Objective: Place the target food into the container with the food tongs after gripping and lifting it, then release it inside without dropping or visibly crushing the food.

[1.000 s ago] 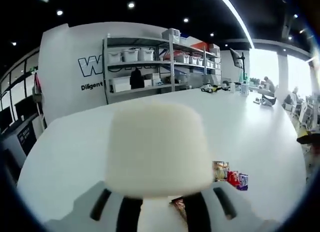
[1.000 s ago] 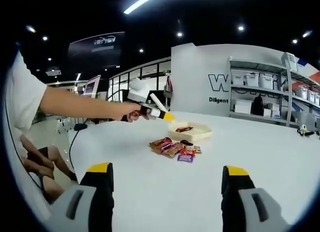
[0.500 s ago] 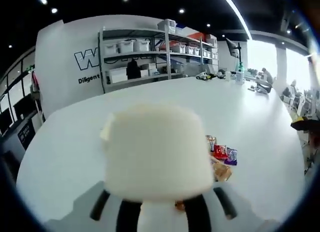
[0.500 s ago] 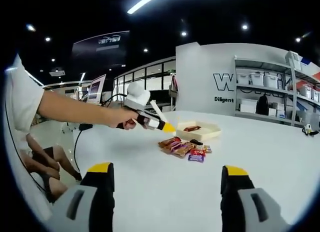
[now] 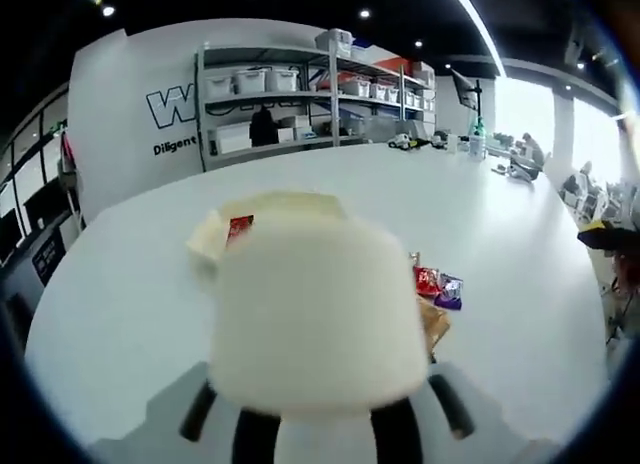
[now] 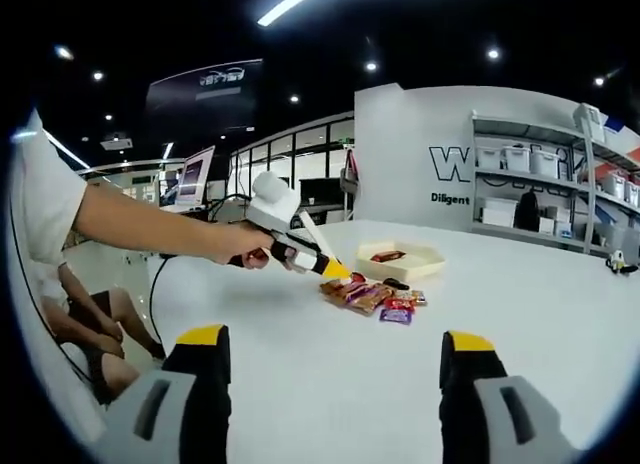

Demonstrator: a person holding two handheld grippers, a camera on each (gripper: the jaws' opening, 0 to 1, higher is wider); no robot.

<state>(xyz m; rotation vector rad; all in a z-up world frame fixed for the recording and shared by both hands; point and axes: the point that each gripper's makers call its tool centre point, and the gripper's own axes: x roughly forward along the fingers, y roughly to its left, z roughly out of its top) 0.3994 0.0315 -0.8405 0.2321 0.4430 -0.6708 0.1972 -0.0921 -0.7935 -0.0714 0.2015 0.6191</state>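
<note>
On the white worktop (image 6: pixel 330 384) the approach step is judged to be in hand: the cream container (image 6: pixel 404 260) sits just behind the heap of wrapped snacks (image 6: pixel 372 298), toward which the left gripper (image 6: pixel 334 271) has been lowered since the earlier frame. Its opening cannot be told. The right gripper (image 6: pixel 330 384) is held wide apart, empty. A descent onto one snack is called for next.

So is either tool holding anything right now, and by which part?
The right tool is open and empty. The left tool clamps a blurred white object, likely the tongs, by its near end.
</note>
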